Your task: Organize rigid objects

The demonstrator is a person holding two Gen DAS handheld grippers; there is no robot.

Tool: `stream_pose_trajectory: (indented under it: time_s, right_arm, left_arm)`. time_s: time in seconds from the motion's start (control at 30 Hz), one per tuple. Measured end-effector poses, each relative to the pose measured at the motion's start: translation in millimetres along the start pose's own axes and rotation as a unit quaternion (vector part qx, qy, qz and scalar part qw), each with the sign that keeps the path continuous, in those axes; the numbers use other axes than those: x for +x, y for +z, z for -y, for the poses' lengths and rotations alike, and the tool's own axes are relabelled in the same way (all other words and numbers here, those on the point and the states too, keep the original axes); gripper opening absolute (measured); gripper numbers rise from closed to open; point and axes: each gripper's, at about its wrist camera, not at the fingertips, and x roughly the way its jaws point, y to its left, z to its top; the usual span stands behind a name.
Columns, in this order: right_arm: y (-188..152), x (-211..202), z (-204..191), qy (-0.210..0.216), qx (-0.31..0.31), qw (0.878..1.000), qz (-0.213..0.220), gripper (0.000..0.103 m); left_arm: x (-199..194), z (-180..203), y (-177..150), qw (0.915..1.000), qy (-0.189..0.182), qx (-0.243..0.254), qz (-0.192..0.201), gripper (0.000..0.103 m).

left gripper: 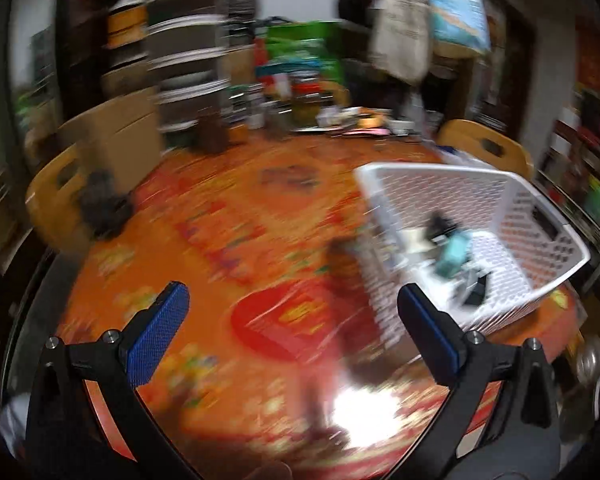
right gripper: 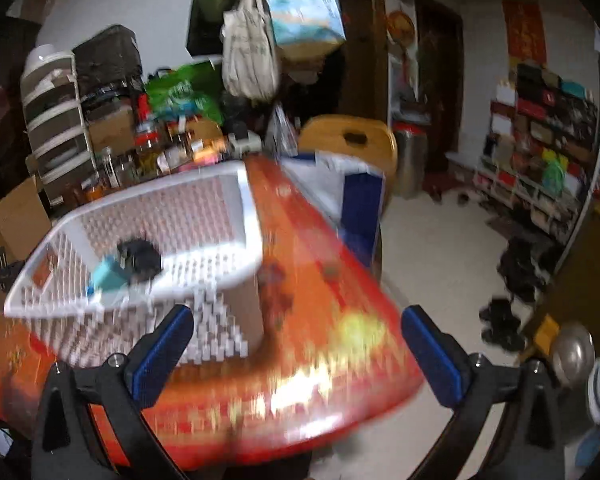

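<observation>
Both views are badly smeared w/ motion blur, so fine detail is mostly lost.

My left tool has its blue pads wide apart, nothing between them, over the orange-red patterned bench. My right tool is likewise spread wide and holding nothing, near the bench's right edge w/ floor beyond.

The white perforated basket sits on the bench at the right in the left wrist view; in the right wrist view it's at the left, just past my left pad. Inside it: a teal block, a black item, and some white and dark bits I can't ID through the blur. Basket's near wall is smeared, and in the right view its near side is partly hidden by my finger.

A dark lump lies at the far left of the bench, next to a wooden chair; can't tell what it is. Bright glare washes out the near part of the bench. Jars and clutter at the far edge are unreadable. Second wooden chair stands far right of the bench, partly cut off by a blue-white bag.
</observation>
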Motion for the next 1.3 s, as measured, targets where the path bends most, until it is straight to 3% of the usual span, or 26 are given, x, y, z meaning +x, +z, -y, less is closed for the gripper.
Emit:
stream_pose_trajectory:
  time_s: [0.1,0.2,0.37,0.47,0.57,0.7,0.9,1.3]
  right_arm:
    - [-28.2,-11.9,-16.5,-0.011,-0.023,1.000,-0.010,0.103]
    - [-38.5,-34.8,-39.6,0.037,-0.035,0.999,-0.004,0.103]
    - [-32.3,-95.2,-78.1,0.113,-0.041,0.992,0.044,0.103]
    - [-31.8,-124.2,-95.8,0.141,-0.095,0.984,0.060,0.103]
    - [-33.1,-148.6,-101.0,0.141,-0.118,0.980,0.076,0.103]
    - [-23.8,-160.1,-89.3,0.154,-0.104,0.980,0.074,0.103]
    - [-14.7,-163.3,-71.6,0.126,-0.090,0.985,0.080,0.103]
    - [-11.1,-148.7,-80.9,0.148,-0.101,0.982,0.052,0.103]
  left_arm:
    - [-10.9,-23.7,-25.8,0.9996,0.028,0.007,0.000,0.103]
    - [-15.3,-26.7,-43.4,0.9989,0.038,0.024,-0.013,0.103]
    - [-50.9,-7.6,-48.1,0.9992,-0.005,0.024,-0.030,0.103]
    - [-82.4,21.4,-40.4,0.9993,-0.020,0.031,-0.005,0.103]
    - [-126.0,47.3,-36.2,0.9977,-0.010,0.046,0.048,0.103]
    - [-156.8,76.9,-26.8,0.9937,-0.037,0.071,0.078,0.103]
    - [-163.6,96.7,-17.0,0.9914,-0.047,0.085,0.088,0.103]
    - [-143.7,102.6,-22.5,0.9920,-0.050,0.093,0.069,0.103]
